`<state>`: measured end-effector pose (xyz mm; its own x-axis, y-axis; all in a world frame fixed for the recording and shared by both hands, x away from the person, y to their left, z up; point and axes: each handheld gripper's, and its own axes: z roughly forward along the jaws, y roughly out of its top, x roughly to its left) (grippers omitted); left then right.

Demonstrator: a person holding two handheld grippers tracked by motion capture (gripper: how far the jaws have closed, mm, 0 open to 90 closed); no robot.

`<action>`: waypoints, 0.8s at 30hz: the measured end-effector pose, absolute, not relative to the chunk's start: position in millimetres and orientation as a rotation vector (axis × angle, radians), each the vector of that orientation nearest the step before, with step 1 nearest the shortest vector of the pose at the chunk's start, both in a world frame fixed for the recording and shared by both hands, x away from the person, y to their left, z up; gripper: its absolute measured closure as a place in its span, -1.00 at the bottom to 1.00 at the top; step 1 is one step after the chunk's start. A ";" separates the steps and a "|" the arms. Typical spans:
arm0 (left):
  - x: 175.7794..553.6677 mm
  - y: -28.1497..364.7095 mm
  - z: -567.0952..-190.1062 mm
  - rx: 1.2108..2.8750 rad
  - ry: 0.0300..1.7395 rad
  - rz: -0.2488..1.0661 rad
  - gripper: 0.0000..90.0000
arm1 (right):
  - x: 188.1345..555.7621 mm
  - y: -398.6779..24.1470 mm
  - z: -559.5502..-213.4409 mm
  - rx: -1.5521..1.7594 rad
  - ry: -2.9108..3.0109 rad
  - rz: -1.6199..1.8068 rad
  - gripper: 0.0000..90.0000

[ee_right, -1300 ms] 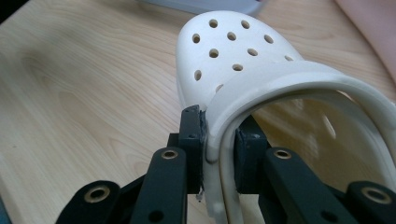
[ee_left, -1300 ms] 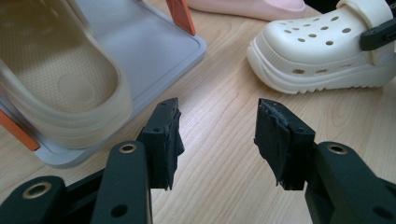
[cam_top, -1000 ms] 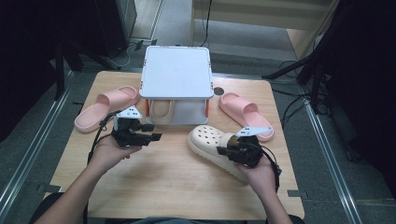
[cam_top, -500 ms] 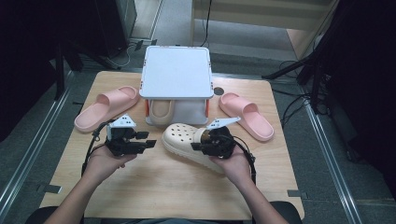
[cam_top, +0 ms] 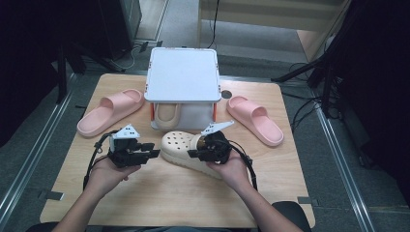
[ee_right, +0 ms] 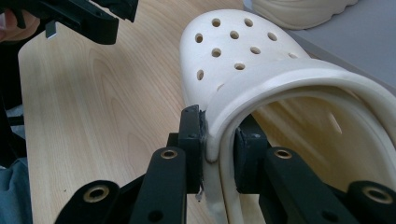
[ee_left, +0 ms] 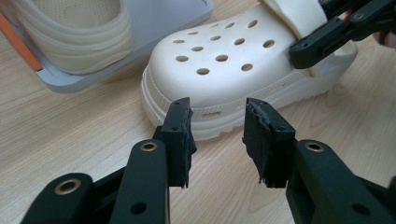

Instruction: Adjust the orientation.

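A cream clog (cam_top: pixel 181 147) with holes in its toe lies on the wooden table (cam_top: pixel 193 203) in front of the white rack. My right gripper (cam_top: pixel 196 153) is shut on the clog's side wall and strap; in the right gripper view the pads (ee_right: pixel 194 140) pinch that rim. My left gripper (cam_top: pixel 151 150) sits just left of the clog's toe (ee_left: pixel 224 60). Its jaws have just been closing but stand open, with nothing between them and the toe a little ahead of the fingertips (ee_left: pixel 180 135).
A white two-level rack (cam_top: pixel 183 72) stands at the back middle, with a second cream clog (cam_top: pixel 167 113) on its lower shelf. One pink slipper (cam_top: pixel 110 111) lies to the rack's left and another (cam_top: pixel 255 119) to its right. Dark floor surrounds the table.
My right gripper has carried the cream clog leftward to the front of the rack. The left gripper's jaws have narrowed and it has shifted slightly toward the clog's toe.
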<state>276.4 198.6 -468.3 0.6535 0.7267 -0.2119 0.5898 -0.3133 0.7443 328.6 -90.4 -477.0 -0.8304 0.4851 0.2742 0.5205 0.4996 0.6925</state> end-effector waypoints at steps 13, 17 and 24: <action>277.7 193.9 -469.7 2.033 1.017 0.191 0.41 | 324.4 -100.8 -467.7 -0.860 -2.696 -1.284 0.39; 278.1 192.3 -471.0 2.040 1.022 0.195 0.42 | 325.1 -111.9 -462.7 -0.877 -2.649 -1.319 0.43; 280.2 191.1 -473.9 2.031 1.034 0.197 0.56 | 335.9 -138.1 -454.9 -0.920 -2.688 -1.360 0.95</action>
<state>280.2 191.1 -473.9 0.6493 0.7297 -0.2141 0.5997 -0.3182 0.7342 335.9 -138.1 -454.9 -0.8293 0.5020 0.2453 0.4951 0.4566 0.7392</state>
